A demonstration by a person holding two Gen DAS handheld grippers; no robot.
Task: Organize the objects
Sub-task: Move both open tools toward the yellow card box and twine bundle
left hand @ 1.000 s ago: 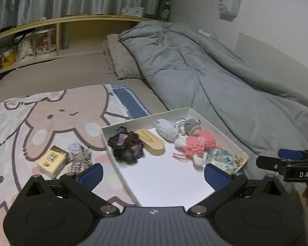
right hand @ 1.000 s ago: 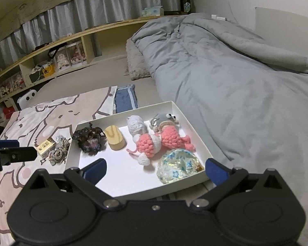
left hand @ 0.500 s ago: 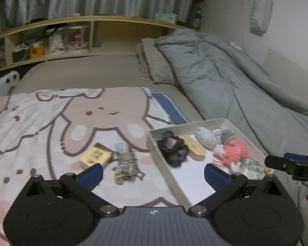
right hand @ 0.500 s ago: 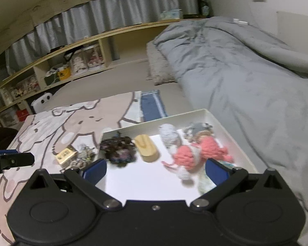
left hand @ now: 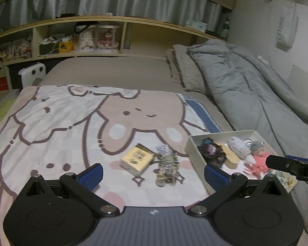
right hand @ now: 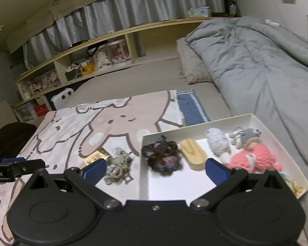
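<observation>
On blanket — yellow box [left hand: 137, 159] beside tray [left hand: 192, 146].

Left claw [left hand: 153, 173]: matt black plastic, ribbed blue pads [left hand: 91, 172]. White box [right hand: 197, 181] smooth matt card. Inside it: pink crochet-yarn doll [right hand: 254, 157], dark knit scrunchie [right hand: 162, 156], smooth pale wood piece [right hand: 193, 153]. Blanket [left hand: 61, 123] soft printed cloth; duvet [right hand: 267, 61] grey quilted. Small yellow box [left hand: 137, 160] glossy printed card.
</observation>
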